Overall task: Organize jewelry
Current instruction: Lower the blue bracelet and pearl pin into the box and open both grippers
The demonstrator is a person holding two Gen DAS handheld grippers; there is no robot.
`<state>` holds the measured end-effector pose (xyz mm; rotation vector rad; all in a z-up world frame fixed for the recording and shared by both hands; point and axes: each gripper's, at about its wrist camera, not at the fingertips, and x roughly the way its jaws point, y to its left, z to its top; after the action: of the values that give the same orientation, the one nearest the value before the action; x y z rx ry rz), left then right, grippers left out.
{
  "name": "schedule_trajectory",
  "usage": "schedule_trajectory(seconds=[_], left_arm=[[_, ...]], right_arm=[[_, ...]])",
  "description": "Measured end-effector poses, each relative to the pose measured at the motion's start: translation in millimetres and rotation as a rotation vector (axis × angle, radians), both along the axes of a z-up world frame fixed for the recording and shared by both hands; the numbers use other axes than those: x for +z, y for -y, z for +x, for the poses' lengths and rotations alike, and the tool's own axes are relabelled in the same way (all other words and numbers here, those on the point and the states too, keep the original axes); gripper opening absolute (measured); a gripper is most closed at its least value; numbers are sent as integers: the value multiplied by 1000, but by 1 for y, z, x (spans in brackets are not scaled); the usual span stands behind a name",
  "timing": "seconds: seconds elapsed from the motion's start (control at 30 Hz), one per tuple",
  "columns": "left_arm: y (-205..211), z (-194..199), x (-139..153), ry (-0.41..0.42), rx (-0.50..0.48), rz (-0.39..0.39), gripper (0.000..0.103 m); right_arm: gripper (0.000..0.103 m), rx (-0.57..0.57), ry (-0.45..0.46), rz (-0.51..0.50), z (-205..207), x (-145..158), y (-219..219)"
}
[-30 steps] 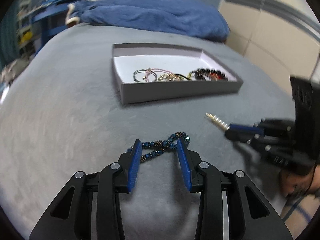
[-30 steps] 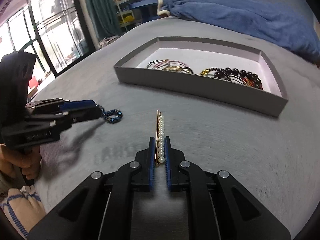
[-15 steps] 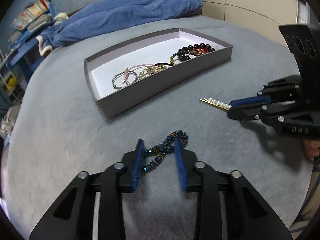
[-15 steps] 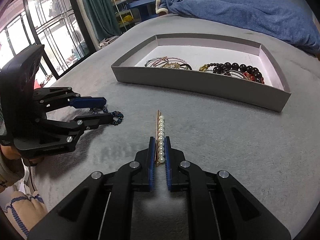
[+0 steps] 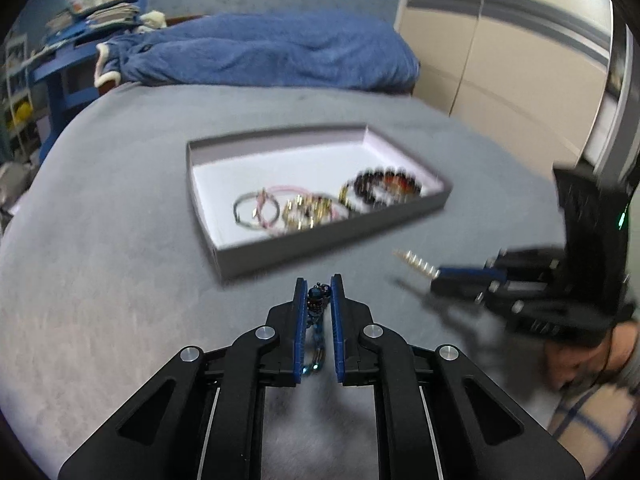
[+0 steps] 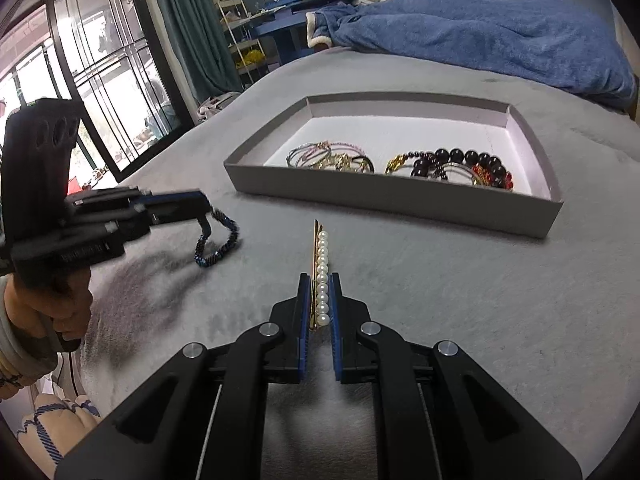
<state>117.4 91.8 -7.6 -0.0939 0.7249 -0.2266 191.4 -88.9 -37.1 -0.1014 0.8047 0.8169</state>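
Several bracelets already lay inside the grey box (image 6: 404,200) on the bed (image 6: 480,300); two pieces were left outside it. The left claw (image 5: 319,292) was closed on the blue beaded bracelet (image 6: 218,240), which dangled above the bed, in front of the box. The right claw (image 6: 319,296) pinched the pearl hairpin (image 6: 321,268), also short of the box. Half a second earlier the left claw was open around the bracelet on the bed.
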Motion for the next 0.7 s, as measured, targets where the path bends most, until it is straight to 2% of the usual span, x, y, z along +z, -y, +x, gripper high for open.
schedule_trajectory(seconds=[0.07,0.27,0.53,0.7], left_arm=[[-2,3,10,20,12,-38,8],[1,18,33,68,38,-93,8],[9,42,59,107,42,-69,8],[11,60,69,119,59,-49,8]], right_arm=[[9,0,9,1,1,4,1],[9,2,52,3,11,26,1],[9,-14,88,13,42,56,-1],[9,-39,74,-10,67,57,-6]])
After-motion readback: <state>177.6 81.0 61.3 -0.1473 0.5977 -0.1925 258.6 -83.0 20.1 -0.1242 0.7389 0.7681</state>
